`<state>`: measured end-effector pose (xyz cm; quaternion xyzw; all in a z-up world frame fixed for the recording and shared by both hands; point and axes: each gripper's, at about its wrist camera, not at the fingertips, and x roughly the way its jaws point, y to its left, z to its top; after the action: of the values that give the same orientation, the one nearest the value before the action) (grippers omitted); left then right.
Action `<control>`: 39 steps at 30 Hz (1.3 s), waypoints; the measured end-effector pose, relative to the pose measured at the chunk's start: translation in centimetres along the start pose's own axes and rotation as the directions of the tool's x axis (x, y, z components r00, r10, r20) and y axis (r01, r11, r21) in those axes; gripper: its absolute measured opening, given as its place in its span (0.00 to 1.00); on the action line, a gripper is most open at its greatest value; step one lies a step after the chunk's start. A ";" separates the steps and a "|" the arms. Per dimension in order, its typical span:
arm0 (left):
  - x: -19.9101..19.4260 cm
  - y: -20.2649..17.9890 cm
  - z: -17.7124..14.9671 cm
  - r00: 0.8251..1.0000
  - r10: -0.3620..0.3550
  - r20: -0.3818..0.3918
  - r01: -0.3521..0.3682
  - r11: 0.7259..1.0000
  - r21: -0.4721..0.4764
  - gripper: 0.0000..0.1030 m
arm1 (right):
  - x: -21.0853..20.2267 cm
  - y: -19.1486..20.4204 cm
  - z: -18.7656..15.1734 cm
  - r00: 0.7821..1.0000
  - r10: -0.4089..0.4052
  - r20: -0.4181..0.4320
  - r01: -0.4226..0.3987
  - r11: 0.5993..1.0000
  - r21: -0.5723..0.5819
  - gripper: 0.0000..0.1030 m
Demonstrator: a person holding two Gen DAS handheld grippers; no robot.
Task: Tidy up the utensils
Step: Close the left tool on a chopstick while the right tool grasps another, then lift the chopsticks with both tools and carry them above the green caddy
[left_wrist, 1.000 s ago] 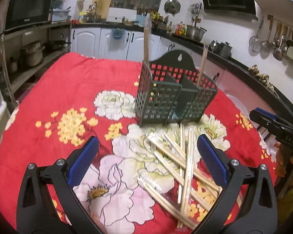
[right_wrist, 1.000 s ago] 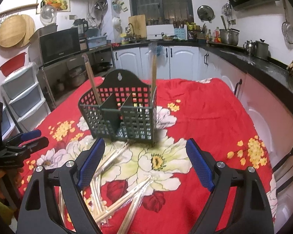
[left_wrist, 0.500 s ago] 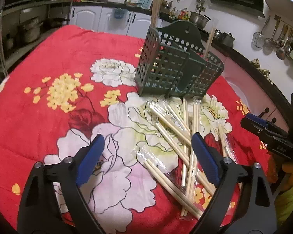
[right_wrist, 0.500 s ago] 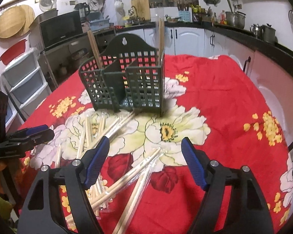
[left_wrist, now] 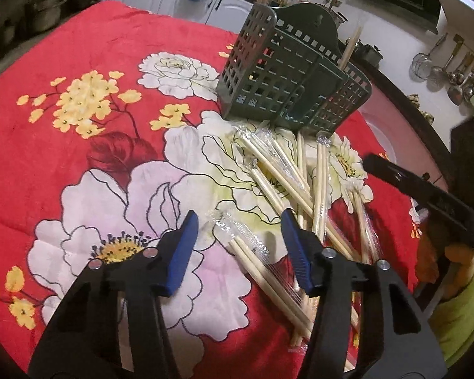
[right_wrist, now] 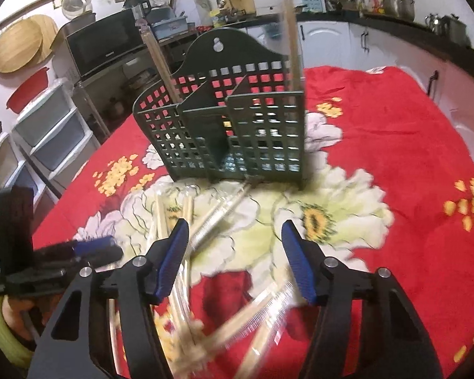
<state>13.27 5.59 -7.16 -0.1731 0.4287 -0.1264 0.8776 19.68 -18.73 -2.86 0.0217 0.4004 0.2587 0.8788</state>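
Left gripper (left_wrist: 240,233) jaws spread above wrapped chopsticks (left_wrist: 281,177); right gripper (right_wrist: 233,240) jaws spread, empty; green caddy (right_wrist: 230,126) behind

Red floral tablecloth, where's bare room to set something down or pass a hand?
Free: the red floral tablecloth left of the dark green slotted plastic utensil basket, and the stretch on its other side. Crowded: the plastic-wrapped wooden chopsticks piled in front of the basket, under both open grippers.

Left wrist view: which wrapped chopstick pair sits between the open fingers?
The wrapped pair lying apart at the pile's left edge, between the left gripper fingers; the others cross further right.
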 end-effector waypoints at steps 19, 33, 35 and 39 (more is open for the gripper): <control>1.5 1.4 0.5 0.999 -0.036 -0.032 0.034 0.998 -0.046 0.07 | 3.7 -1.1 2.3 0.988 0.125 -0.087 -0.114 0.986 0.122 0.09; -2.7 -0.6 2.9 0.994 -0.084 0.067 0.082 0.996 0.024 0.02 | -4.6 0.3 4.6 0.987 0.110 0.118 -0.115 0.993 0.036 0.07; -3.4 -1.4 3.5 0.991 -0.099 0.089 0.095 0.994 0.047 0.02 | -6.0 0.7 4.7 0.983 0.108 0.148 -0.113 0.993 0.022 0.06; -4.4 -3.0 4.4 0.985 -0.124 0.118 0.114 0.989 0.090 0.02 | -8.0 1.5 4.9 0.974 0.113 0.198 -0.115 0.993 -0.002 0.06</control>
<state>13.89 5.32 -0.31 -0.1694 0.3571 -0.1852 0.8997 18.18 -20.34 6.39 0.0743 0.3103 0.3032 0.8979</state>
